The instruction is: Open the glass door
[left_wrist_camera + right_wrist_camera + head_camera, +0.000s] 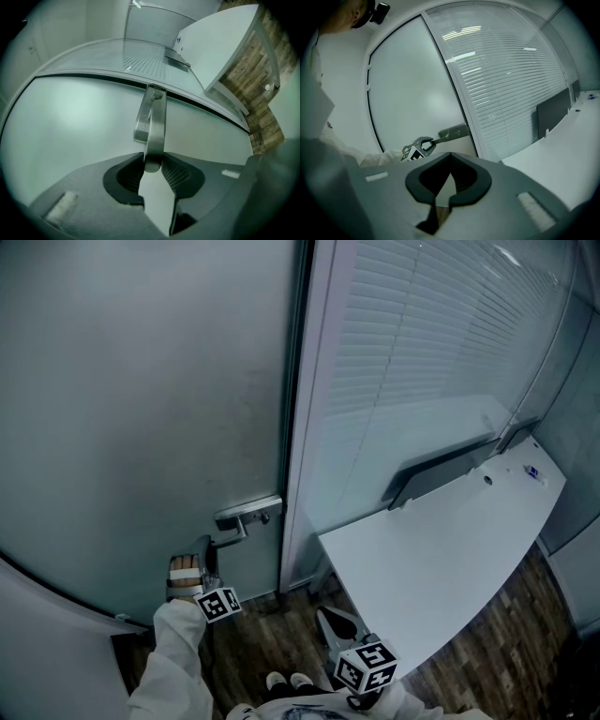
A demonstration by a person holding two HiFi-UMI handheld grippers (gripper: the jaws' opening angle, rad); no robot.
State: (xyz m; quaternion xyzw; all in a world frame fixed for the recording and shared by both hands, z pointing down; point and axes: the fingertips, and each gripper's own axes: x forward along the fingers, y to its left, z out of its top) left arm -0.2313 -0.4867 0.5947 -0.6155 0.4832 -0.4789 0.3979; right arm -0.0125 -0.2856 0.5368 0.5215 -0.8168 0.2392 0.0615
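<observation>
Okay, my left gripper (152, 168) is clamped at a medium width on the free end of the door handle (154, 122). Both pads press the lever tip, which runs straight ahead from the gripper to its backplate (248, 512). The handle is brushed metal, flat and bar-shaped with a rounded tip. The glass door (141, 409) fills everything beyond the left gripper. It is frosted and smooth, with a dark seal along its edge. Just right of this gripper the door edge meets the pale frame post (305, 409), closed flush, no gap visible.

Right of the post there is a glass wall with horizontal blinds (450, 343), and a white bench (441, 559) with a curved front edge stands against it. The bench corner sits near the frame base, so room on that side is tight. Below the left gripper, the dark wood-plank floor (262, 634) shows bare.

My right gripper (450, 161) is held low, well apart from the door. Its jaws are together at the tips and hold nothing. The bench edge is just to its right.
</observation>
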